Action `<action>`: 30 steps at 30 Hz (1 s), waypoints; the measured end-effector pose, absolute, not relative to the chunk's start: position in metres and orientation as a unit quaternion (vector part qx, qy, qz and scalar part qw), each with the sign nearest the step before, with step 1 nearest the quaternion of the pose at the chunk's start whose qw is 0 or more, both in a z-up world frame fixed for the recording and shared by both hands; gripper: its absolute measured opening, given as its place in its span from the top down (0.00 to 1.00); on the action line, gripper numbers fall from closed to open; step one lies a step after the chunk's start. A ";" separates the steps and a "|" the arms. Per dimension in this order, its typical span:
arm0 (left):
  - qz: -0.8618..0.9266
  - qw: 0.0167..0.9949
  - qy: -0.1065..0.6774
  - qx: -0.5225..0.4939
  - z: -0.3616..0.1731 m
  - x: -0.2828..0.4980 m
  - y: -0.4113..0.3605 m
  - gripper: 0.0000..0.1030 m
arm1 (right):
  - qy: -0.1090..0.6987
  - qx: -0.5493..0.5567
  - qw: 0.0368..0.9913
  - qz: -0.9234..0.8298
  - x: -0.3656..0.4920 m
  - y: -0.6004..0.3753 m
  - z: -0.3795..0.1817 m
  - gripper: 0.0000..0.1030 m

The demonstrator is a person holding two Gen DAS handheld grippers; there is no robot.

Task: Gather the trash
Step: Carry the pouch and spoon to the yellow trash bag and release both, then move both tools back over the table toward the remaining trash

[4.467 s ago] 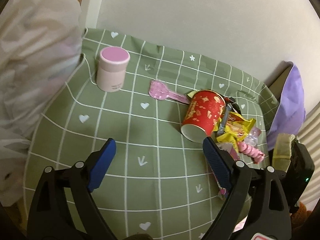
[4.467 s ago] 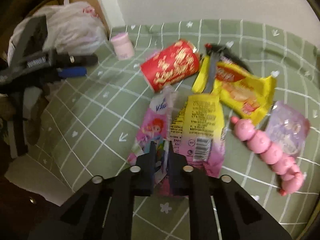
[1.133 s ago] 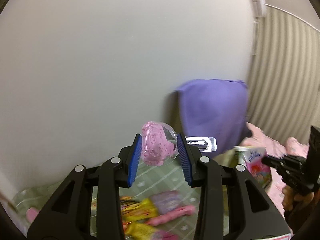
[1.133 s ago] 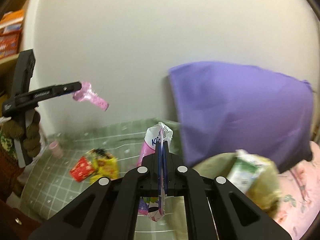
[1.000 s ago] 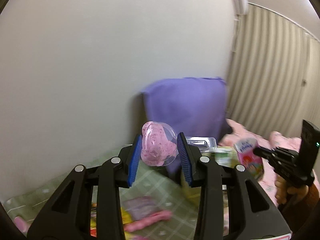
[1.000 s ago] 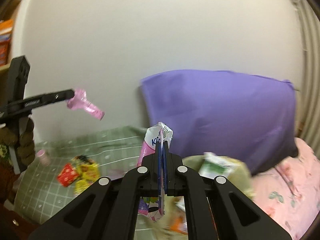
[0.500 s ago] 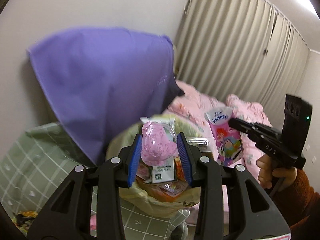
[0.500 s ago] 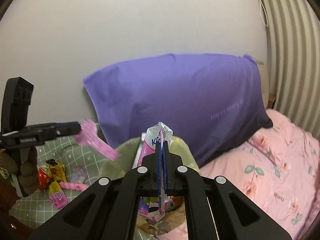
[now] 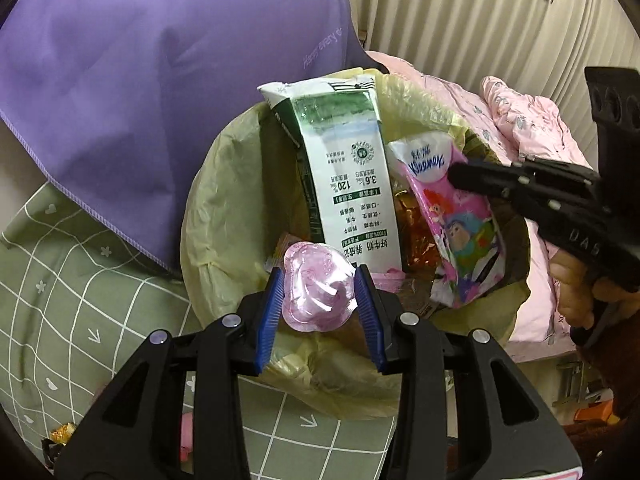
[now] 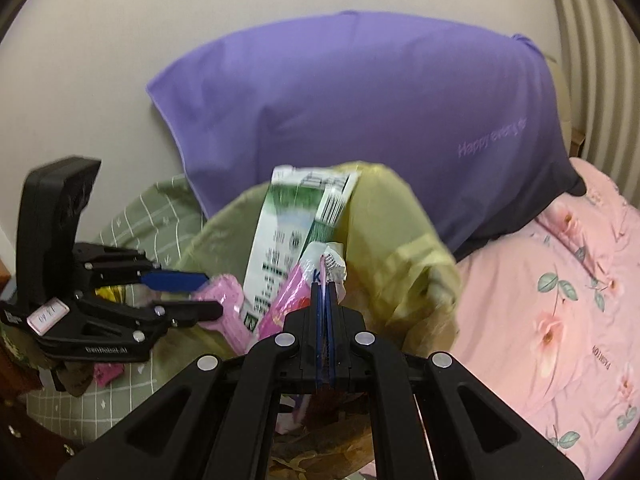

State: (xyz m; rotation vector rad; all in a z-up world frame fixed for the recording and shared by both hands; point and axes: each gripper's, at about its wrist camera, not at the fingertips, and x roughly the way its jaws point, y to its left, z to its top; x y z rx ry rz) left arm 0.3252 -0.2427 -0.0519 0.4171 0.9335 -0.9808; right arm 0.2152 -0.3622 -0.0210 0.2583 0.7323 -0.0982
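My left gripper (image 9: 320,304) is shut on a pink plastic blister package (image 9: 318,296) and holds it over the near rim of a trash bin lined with a yellow bag (image 9: 216,208). My right gripper (image 10: 325,292) is shut on a pink cartoon tissue wrapper (image 9: 456,220), which hangs over the bin's right side. A green-and-white milk carton (image 9: 348,176) stands in the bin among other wrappers. In the right wrist view the left gripper (image 10: 188,292) holds the pink package (image 10: 228,300) over the bin (image 10: 400,248).
A purple pillow (image 9: 140,80) leans on the wall behind the bin. The green checked cloth (image 9: 60,280) lies to the left with leftover wrappers (image 10: 106,372). A pink floral bed (image 10: 560,300) is to the right, curtains (image 9: 480,20) behind.
Both grippers have swung from the green cloth toward the bin and dropped closer; the pink package and the tissue wrapper now hang over the bin's opening.
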 end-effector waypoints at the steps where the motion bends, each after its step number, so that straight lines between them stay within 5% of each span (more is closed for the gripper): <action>1: -0.451 0.759 0.428 0.192 -0.052 0.324 -0.242 0.66 | 0.361 0.123 0.923 -0.047 0.214 -0.361 -0.023 0.96; 11: -0.454 0.767 0.430 0.144 -0.040 0.338 -0.232 0.65 | 0.361 0.114 0.924 -0.056 0.208 -0.362 -0.023 0.96; 15: -0.456 0.777 0.422 0.103 -0.028 0.345 -0.217 0.47 | 0.353 0.118 0.926 -0.067 0.204 -0.364 -0.020 0.95; 20: -0.458 0.780 0.420 0.073 -0.018 0.345 -0.202 0.46 | 0.351 0.109 0.926 -0.084 0.201 -0.365 -0.017 0.93; 24: -0.448 0.791 0.414 0.048 -0.010 0.341 -0.183 0.45 | 0.340 0.106 0.931 -0.084 0.196 -0.365 -0.012 0.74; 30: -0.429 0.812 0.396 0.023 0.000 0.330 -0.144 0.39 | 0.327 0.098 0.936 -0.090 0.190 -0.364 -0.003 0.72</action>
